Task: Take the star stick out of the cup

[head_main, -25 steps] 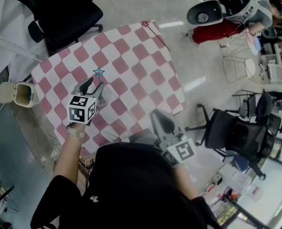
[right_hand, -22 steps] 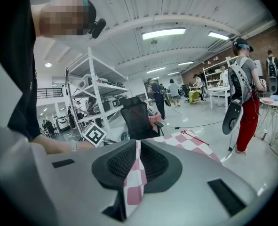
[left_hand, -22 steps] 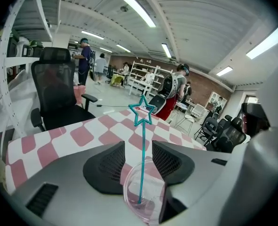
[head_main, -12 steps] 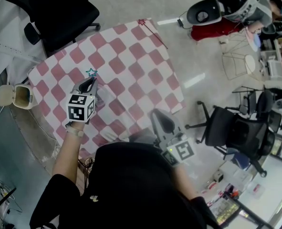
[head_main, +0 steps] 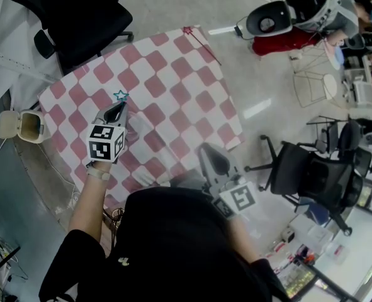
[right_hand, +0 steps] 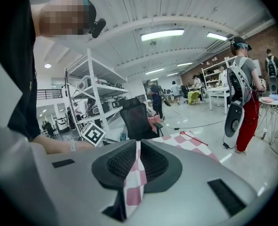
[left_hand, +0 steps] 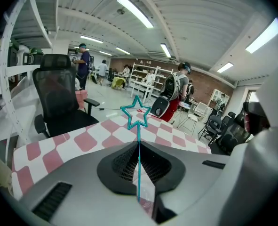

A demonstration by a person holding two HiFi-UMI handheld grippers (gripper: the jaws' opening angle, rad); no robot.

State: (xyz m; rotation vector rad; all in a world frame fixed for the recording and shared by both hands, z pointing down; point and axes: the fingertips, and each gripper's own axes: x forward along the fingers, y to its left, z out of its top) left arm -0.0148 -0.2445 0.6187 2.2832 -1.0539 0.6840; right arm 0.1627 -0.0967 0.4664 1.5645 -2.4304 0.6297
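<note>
Star stick point(head_main: 120, 97) is the teal one. In the head view its star shows just beyond the tips of the left hand-held gripper point(head_main: 118, 109), over the checked cloth point(head_main: 173, 74) that covers the surface. A pale, see-through shape just beside that gripper looks like the cup point(head_main: 139, 128), though it is too faint to be sure of its outline. The right hand-held gripper point(head_main: 208, 151) sits well apart at the near edge of the cloth, so nothing steadies the cup. If the stick drags on the rim during the lift, I judge that a light cup could tip or come along with it.

In the left gripper view, the left hand-held gripper point(left_hand: 139, 143) has just been closing, and its jaws stand together on the star stick point(left_hand: 139, 159). The stick runs upright between them, with the star above the tips and the lower end going down into what seems to be the cup point(left_hand: 145, 190). The shaft is very thin, so such a narrow grip could let it swivel or slide out if it is pulled aslant or fast.

In the right gripper view, the right hand-held gripper point(right_hand: 138, 143) has its jaws closed with a fold of checked cloth point(right_hand: 131, 182) between them. A tug here would shift the cloth under the cup and might topple it.
</note>
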